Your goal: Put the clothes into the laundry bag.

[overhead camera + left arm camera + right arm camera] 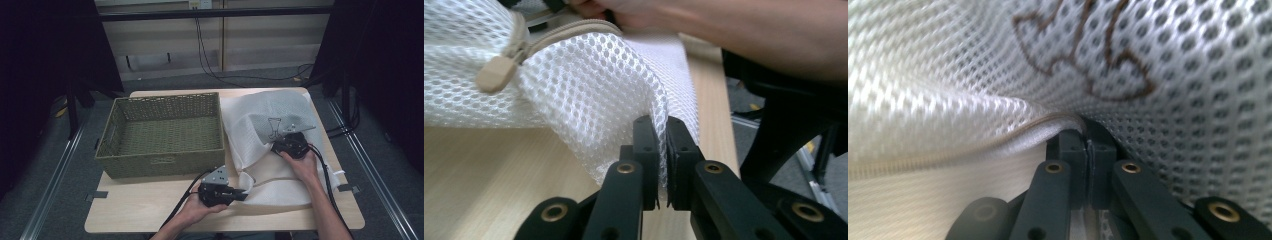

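One white mesh bag (270, 130); one green wicker basket (162, 135); one table (150, 210); two grippers: left (240, 194), right (280, 145).

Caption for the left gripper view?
Left gripper pinches the white mesh bag beside its beige zipper pull above the table.

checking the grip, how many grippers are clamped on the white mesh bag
2: the left gripper pinches the white mesh laundry bag at its near-left edge, and the right gripper pinches it mid-bag by the brown emblem.

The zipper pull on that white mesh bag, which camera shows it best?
The left gripper view: the beige zipper pull hangs large and sharp on the mesh bag. The high view shows the whole bag, the pull too small to tell. The right gripper view shows blurred mesh.
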### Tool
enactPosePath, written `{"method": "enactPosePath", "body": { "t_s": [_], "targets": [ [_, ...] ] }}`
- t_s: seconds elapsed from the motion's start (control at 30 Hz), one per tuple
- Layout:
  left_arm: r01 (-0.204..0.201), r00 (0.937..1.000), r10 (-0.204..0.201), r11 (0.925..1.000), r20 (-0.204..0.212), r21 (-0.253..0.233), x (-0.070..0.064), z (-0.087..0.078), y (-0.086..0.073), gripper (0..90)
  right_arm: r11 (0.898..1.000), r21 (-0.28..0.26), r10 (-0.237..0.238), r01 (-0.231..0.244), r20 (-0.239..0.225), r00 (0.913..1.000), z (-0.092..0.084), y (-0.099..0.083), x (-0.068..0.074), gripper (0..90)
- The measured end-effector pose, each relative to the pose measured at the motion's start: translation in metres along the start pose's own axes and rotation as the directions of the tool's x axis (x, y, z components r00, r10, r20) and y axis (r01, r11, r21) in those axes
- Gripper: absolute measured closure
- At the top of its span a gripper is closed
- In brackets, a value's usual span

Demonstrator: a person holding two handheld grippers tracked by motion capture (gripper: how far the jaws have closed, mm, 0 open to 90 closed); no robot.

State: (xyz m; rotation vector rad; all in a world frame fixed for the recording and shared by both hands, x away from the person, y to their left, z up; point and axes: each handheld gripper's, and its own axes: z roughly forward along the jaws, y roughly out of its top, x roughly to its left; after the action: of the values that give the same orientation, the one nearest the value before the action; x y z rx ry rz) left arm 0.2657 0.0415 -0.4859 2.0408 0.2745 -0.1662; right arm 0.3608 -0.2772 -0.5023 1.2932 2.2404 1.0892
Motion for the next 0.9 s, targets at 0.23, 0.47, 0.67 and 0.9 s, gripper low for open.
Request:
{"method": "enactPosePath", "body": {
  "t_s": [0.23, 0.47, 0.67, 0.9],
  "targets": [
    [0.029, 0.9992, -0.029, 0.9996, -0.026, 0.004, 0.005, 0.0, -0.004, 75.0, 0.997, -0.074, -0.023, 0.015, -0.11, 0.9937, -0.032, -0.007, 0.014, 89.5],
    [0.032, 0.9972, -0.031, 0.9993, -0.068, 0.017, 0.007, -0.011, -0.007, 61.9, 0.994, -0.094, -0.07, 0.056, -0.157, 0.9851, -0.058, -0.016, 0.026, 89.1],
    [0.038, 0.9942, -0.036, 0.9991, -0.101, 0.017, 0.013, -0.024, -0.014, 60.6, 0.989, -0.143, -0.053, 0.033, -0.138, 0.989, -0.081, -0.027, 0.022, 83.8],
    [0.028, 0.9885, -0.027, 0.9996, -0.149, 0.007, 0.02, -0.035, -0.016, 65.1, 0.981, -0.192, -0.041, 0.019, -0.108, 0.9934, -0.109, -0.039, 0.025, 63.8]
  ]
}}
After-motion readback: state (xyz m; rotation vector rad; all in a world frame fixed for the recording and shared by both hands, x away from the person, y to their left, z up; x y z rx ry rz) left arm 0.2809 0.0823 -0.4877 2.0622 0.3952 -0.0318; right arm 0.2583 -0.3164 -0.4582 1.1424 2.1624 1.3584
